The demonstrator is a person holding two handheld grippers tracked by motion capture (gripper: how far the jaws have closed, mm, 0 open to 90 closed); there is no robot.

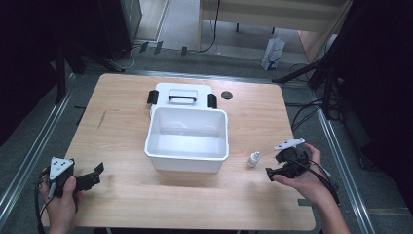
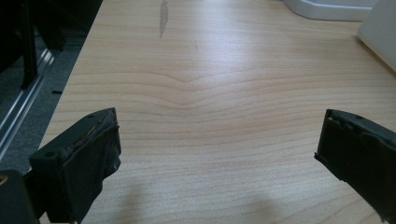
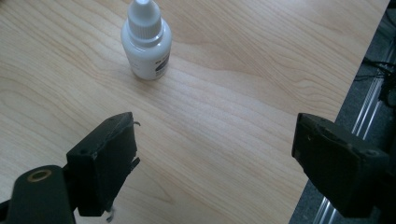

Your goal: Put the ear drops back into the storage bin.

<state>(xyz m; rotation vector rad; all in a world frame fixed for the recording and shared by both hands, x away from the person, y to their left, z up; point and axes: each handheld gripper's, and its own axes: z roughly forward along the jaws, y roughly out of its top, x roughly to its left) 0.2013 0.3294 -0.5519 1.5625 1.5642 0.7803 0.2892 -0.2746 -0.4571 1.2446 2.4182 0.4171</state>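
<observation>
On the table (image 1: 126, 204), the white bin (image 1: 187, 139) sits centre; the dropper bottle (image 1: 253, 159) stands upright at its 4 o'clock. Your right gripper (image 3: 212, 154) hovers wide, empty, bottle at its 11 o'clock. Your left gripper (image 2: 217, 154) gapes over bare wood.

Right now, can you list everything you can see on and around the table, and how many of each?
White plastic tub: one, white, middle of the table, open on top.
White lid with black handle: one, white with black clips, lying right behind the tub.
Small white dropper bottle: one, white, upright, to the right of the tub, ahead of the right claw.
Round black disc: one, black, far side of the table, right of the lid.
Light wooden table: one, pale wood.
White paper bag: one, on the floor beyond the table.
Left claw: one, black, open, near left corner.
Right claw: one, black, open, near the bottle.
</observation>
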